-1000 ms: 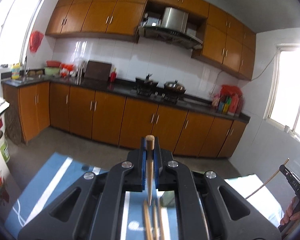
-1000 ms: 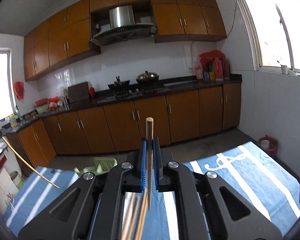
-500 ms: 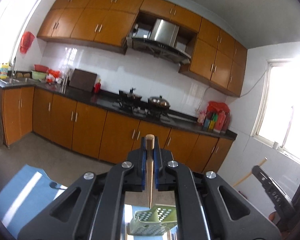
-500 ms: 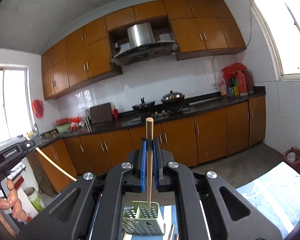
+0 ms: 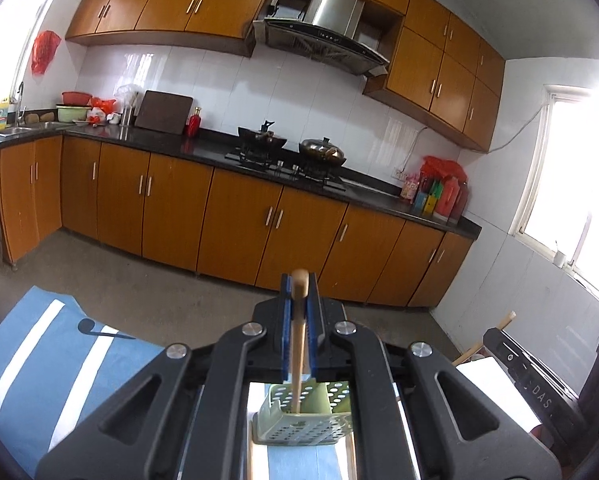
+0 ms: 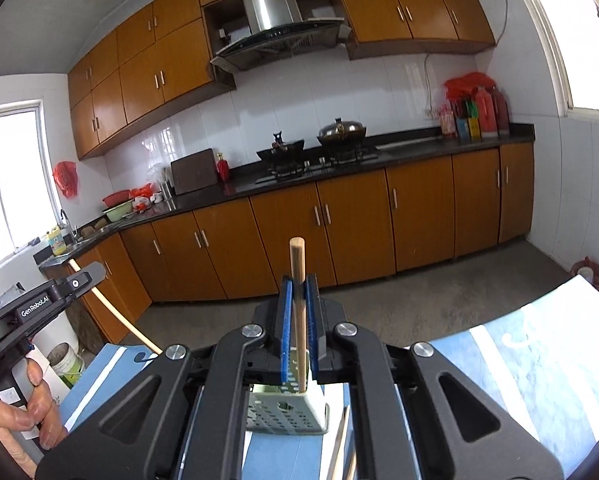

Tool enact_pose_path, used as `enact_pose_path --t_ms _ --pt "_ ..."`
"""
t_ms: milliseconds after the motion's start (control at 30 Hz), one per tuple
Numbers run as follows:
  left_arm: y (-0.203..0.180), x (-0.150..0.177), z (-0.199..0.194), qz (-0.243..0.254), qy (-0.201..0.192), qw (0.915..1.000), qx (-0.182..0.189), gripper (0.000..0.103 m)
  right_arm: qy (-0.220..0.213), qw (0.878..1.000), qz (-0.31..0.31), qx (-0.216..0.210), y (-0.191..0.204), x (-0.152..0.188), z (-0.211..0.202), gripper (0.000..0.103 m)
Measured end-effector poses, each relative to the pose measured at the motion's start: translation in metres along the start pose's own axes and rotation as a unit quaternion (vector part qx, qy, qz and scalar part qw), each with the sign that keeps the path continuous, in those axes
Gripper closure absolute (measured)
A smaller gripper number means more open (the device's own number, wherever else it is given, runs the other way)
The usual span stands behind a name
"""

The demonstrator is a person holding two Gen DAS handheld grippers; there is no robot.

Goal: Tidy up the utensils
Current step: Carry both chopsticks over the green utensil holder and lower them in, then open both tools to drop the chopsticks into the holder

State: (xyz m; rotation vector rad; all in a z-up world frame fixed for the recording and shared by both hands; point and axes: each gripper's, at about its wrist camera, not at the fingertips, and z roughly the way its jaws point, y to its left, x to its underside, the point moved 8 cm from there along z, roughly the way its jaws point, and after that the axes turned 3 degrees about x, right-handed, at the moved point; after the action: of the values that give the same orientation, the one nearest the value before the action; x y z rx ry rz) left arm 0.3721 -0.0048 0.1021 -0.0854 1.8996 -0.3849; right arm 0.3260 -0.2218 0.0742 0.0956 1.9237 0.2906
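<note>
My left gripper [image 5: 298, 320] is shut on a wooden chopstick [image 5: 298, 360] held upright. The chopstick's lower tip hangs just over a pale green perforated utensil basket [image 5: 303, 428] on the table. My right gripper [image 6: 298, 320] holds a second upright chopstick [image 6: 297, 264] between its blue pads, and its jaws are opening slightly. The tip of that chopstick reaches the rim of the same basket [image 6: 287, 416]. The right wrist view shows the left gripper's body [image 6: 55, 296] at the left edge, with its chopstick [image 6: 111, 308] slanting down.
A blue cloth with white stripes [image 5: 59, 360] covers the table. Loose chopsticks [image 6: 339, 440] lie on it beside the basket. A person's hand [image 6: 23, 412] grips the left tool's handle. Behind are orange kitchen cabinets [image 5: 239, 224], a stove with pans [image 5: 291, 148] and a bucket on the floor [image 6: 65, 362].
Both grippers have moved forward over the table with their chopsticks. The loose chopsticks under the jaws have given way to the green basket, which now sits closer below both.
</note>
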Motion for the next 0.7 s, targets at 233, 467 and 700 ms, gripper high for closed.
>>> enact_pose_path --t_ms 233,467,700 --pt "0.011 -0.006 -0.021 -0.018 -0.009 0.9998 -0.001 0.080 -0.019 1.000 0.002 0.009 -0.004 -0.006 -0.022 0.064" --pt "0.035 0.001 -0.070 -0.023 -0.009 0.9995 -0.019 0.072 -0.003 0.999 0.006 0.047 -0.038 0.017 -0.058 0.064" --pt "0.086 0.091 -0.093 0.004 0.090 0.9937 -0.067 0.063 0.127 0.988 -0.004 0.085 -0.079 0.124 -0.047 0.064"
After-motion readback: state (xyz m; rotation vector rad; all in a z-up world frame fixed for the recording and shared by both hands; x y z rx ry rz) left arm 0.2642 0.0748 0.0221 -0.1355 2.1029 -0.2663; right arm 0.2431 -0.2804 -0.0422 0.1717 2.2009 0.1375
